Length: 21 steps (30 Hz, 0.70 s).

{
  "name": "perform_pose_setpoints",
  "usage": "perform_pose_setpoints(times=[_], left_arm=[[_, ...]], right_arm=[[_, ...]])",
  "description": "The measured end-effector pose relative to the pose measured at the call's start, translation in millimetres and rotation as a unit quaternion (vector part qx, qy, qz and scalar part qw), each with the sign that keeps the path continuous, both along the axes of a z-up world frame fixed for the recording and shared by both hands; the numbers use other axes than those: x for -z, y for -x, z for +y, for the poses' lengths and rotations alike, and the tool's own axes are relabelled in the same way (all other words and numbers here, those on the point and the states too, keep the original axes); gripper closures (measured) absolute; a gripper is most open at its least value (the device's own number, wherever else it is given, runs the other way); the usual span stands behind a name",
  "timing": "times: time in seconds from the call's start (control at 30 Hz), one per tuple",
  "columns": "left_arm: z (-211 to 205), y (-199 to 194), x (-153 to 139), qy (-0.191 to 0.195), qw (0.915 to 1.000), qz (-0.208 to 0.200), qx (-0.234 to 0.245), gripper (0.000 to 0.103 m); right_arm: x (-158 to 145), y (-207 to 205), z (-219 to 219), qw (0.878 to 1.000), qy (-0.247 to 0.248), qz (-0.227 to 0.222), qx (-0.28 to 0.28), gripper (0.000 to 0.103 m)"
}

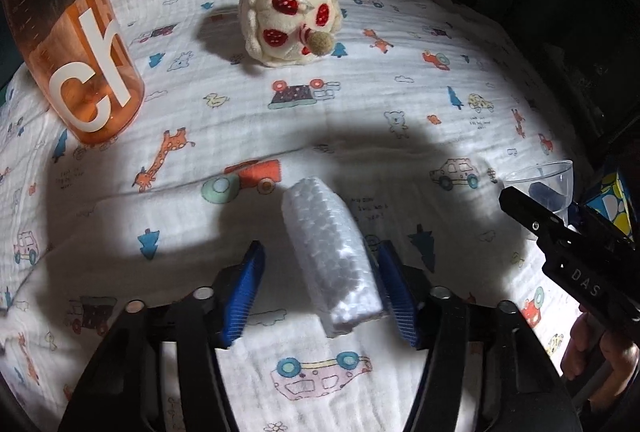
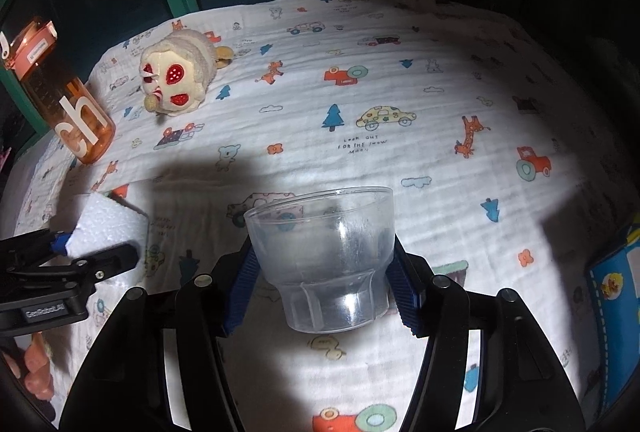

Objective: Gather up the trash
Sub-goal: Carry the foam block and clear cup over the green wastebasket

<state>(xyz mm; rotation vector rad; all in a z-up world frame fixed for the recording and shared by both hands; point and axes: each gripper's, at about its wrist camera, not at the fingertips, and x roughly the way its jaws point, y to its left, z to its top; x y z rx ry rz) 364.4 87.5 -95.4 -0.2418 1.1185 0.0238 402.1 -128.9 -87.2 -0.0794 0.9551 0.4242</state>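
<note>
L fingers: my left gripper (image 1: pixel 320 288) stands spread, foam block (image 1: pixel 334 260) between pads, resting against the right one, gap at the left | R fingers: my right gripper (image 2: pixel 320 284) pinches clear plastic cup (image 2: pixel 324 256) | Surround: printed cloth (image 2: pixel 400 135) under both; plush toy (image 1: pixel 290 19), orange bottle (image 1: pixel 76 43) beyond.

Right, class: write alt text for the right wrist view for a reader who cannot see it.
The right claw grips a clear plastic cup above a cartoon-print cloth. At left, the left claw has a white foam block between its fingers; behind stand an orange bottle and a plush toy.
</note>
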Motion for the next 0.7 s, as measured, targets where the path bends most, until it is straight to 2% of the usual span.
perform_pose_setpoints(times=[0.03,0.13,0.37,0.7], left_arm=[[-1.0,0.4,-1.1,0.003,1.0,-0.002,0.002,0.058],[-5.1,4.1,-3.8,0.008,0.9999,-0.007,0.009,0.066],[-6.5,23.6,-10.2,0.023,0.9996,-0.016,0.006,0.068],[-18.3,72.0,-44.1,0.031,0.9981,-0.049,0.02,0.068]], right_arm=[[-1.5,3.0,-0.9,1.0,-0.001,-0.001,0.0,0.044],[-5.8,12.2,-3.6,1.0,-0.008,0.002,0.001,0.044],[-16.4,46.5,-12.7,1.0,-0.015,-0.003,0.003,0.044],[-31.7,108.1,-32.3,0.999,-0.036,-0.002,0.019,0.044]])
